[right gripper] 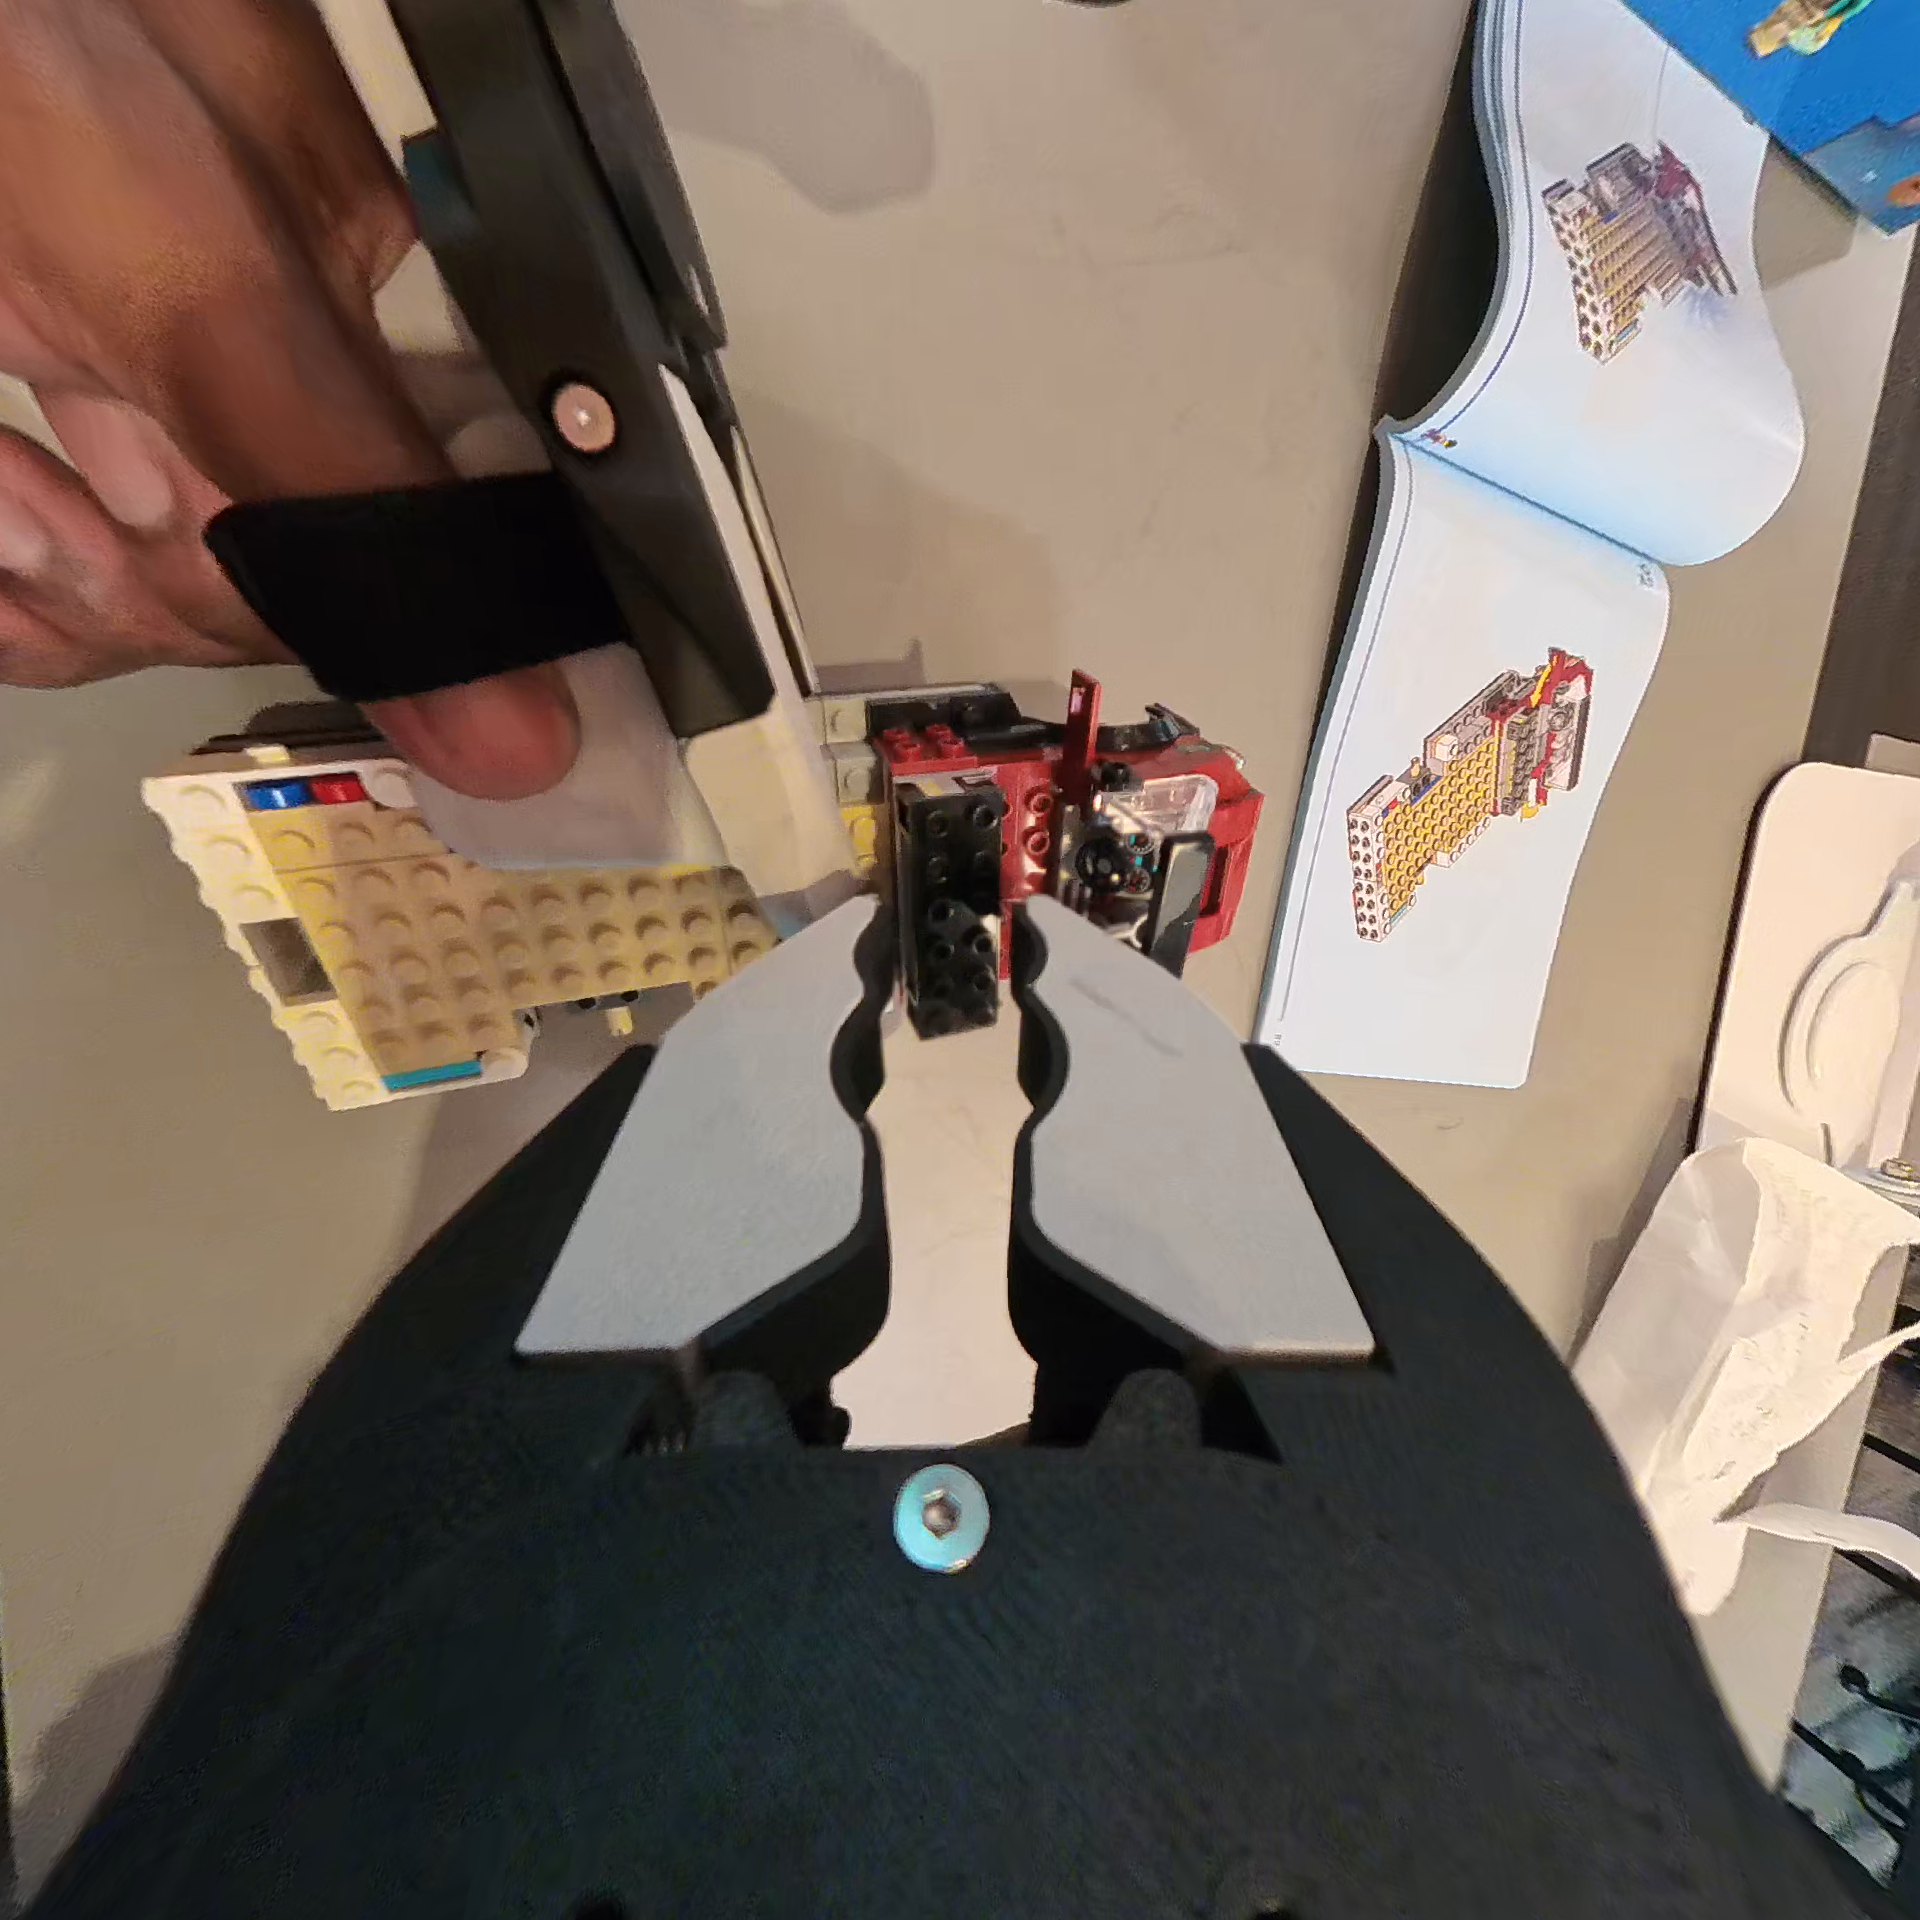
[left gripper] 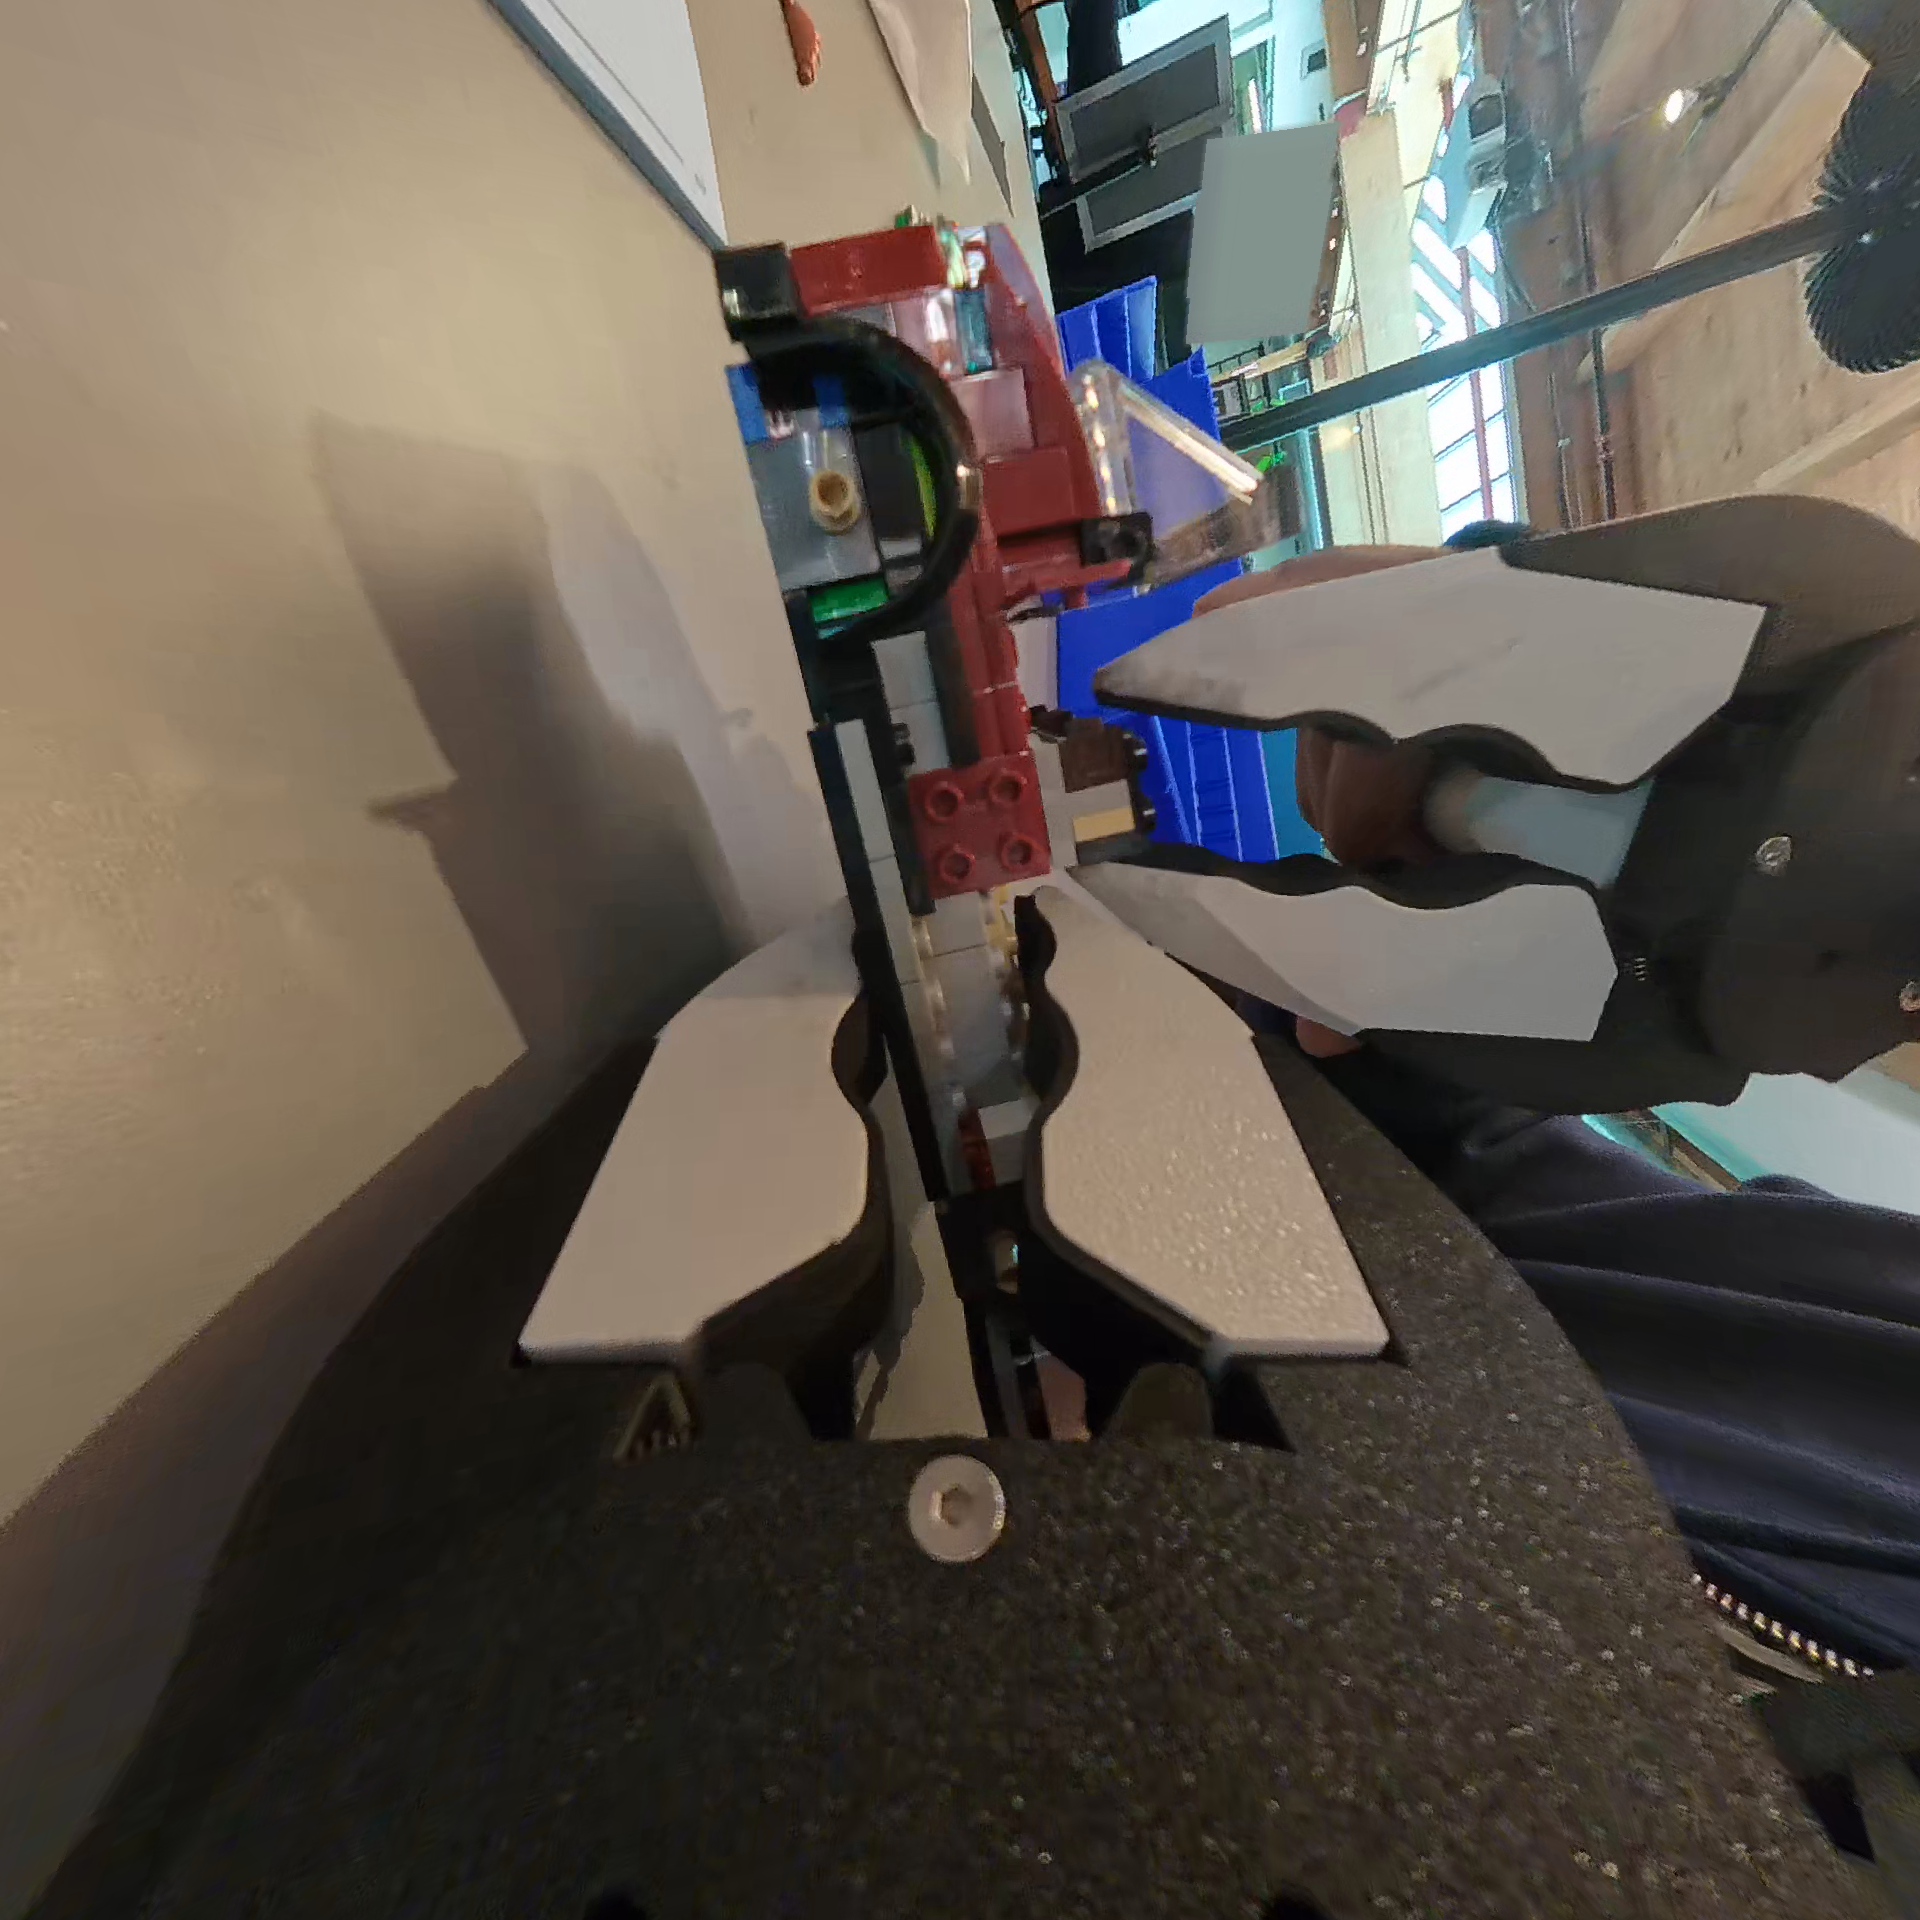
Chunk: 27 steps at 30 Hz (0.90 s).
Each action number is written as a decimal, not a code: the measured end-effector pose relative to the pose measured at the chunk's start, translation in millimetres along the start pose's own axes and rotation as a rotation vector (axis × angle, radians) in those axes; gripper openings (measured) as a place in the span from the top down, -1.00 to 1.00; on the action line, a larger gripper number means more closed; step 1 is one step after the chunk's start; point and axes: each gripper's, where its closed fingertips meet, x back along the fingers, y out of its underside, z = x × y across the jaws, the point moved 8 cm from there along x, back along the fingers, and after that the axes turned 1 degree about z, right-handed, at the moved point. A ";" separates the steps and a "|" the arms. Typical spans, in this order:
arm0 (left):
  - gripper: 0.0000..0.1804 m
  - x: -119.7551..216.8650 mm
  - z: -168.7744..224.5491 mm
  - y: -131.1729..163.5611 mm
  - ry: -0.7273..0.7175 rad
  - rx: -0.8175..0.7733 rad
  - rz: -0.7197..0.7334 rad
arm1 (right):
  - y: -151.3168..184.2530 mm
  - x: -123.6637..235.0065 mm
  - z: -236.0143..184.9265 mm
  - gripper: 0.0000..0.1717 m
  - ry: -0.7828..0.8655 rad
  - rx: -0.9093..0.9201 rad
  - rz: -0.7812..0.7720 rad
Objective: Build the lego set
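We grip the grey-and-tan edge of the brick-built truck model (left gripper: 935,997) firmly in the left gripper (left gripper: 940,914), low centre, on the beige counter (right gripper: 1091,416), while the right gripper (right gripper: 945,914) stands narrowly parted around the black studded brick (right gripper: 951,904) at mid-frame, best kept square to it.

The right gripper (right gripper: 948,940) fingers flank a black studded plastic brick (right gripper: 948,904) on the red-and-tan brick model (right gripper: 1132,821), small gaps showing, over the beige worktop (right gripper: 1091,416).

Dark red and tan brick model (right gripper: 727,914); black brick (right gripper: 951,914); blue bins (left gripper: 1174,665); grey-faced claws.
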 end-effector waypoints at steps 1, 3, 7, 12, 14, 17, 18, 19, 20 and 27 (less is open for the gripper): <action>0.74 0.1 0.0 0.1 0.005 0.005 0.000 | 0.2 0.2 0.2 0.76 -0.005 -0.003 0.003; 0.74 -0.6 0.1 0.5 0.013 0.011 -0.006 | 0.7 -0.5 1.5 0.76 -0.006 -0.009 0.004; 0.74 -1.7 1.0 1.1 0.015 0.011 -0.011 | 1.3 -2.4 0.9 0.81 -0.018 -0.009 0.008; 0.74 -1.5 1.9 0.7 0.014 0.004 -0.012 | 2.3 -2.3 2.5 0.82 -0.031 -0.025 0.025; 0.74 -1.7 2.4 0.5 0.009 -0.001 -0.012 | 2.7 -2.3 2.7 0.82 -0.031 -0.026 0.029; 0.74 -1.8 2.3 0.9 0.006 -0.005 -0.011 | 2.5 -2.4 1.4 0.81 -0.018 -0.016 0.027; 0.74 -1.7 2.4 1.0 0.002 -0.008 -0.013 | 2.5 -2.7 0.6 0.81 -0.012 -0.010 0.026; 0.74 -1.6 2.4 1.1 -0.004 -0.013 -0.012 | 2.4 -2.8 0.0 0.81 -0.005 -0.005 0.027; 0.74 -1.3 2.7 1.1 -0.009 -0.020 -0.010 | 2.1 -2.6 -0.4 0.81 0.002 -0.002 0.031; 0.75 0.8 4.7 1.2 -0.036 -0.058 -0.006 | 1.0 -1.5 -5.0 0.81 0.057 0.003 0.050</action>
